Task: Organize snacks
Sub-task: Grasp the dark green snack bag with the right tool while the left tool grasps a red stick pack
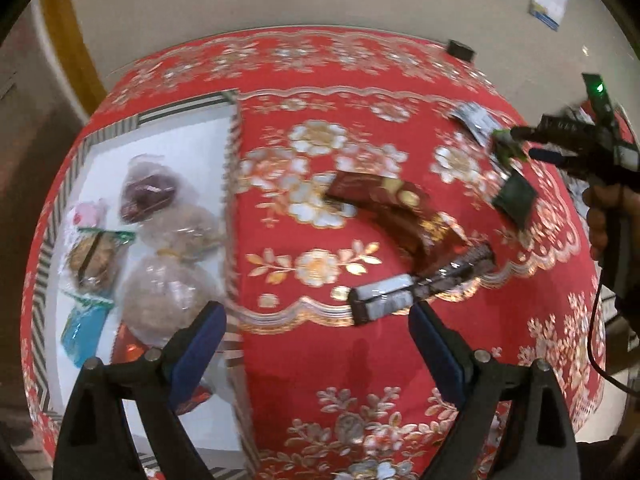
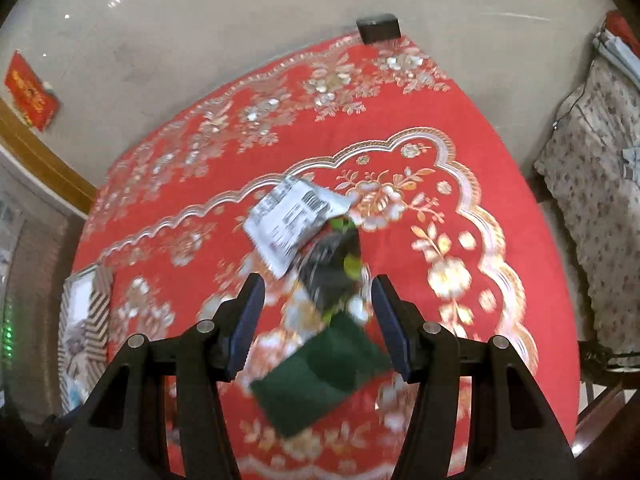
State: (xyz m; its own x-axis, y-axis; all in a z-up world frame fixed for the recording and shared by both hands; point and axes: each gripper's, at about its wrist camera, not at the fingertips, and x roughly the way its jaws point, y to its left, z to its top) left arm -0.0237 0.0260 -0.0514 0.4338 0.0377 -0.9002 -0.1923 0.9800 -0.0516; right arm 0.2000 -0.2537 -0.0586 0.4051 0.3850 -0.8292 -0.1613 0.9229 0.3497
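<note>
Red floral tablecloth covered the whole table. On its left side sat the striped-rim box, already holding several wrapped snacks. Loose on the cloth: a brown-and-gold pack near the middle, w/ a long dark bar in a clear wrapper just in front of it; further right, a dark green packet, a black-and-lime packet and a white printed sachet, overlapping each other.

Handling, as a guess: all look light, thin, crinkly film, prob slippery; the bar seems stiffer and could snap, so best pinched across its narrow width near mid-length. Flat packets are better taken by a raised edge.

Left gripper pointed steeply down, jaws spread wide, nothing between the pads, bar just ahead of the tips. Right gripper also tilted down over the green packet, jaws apart, not touching it in the blurred view.
</note>
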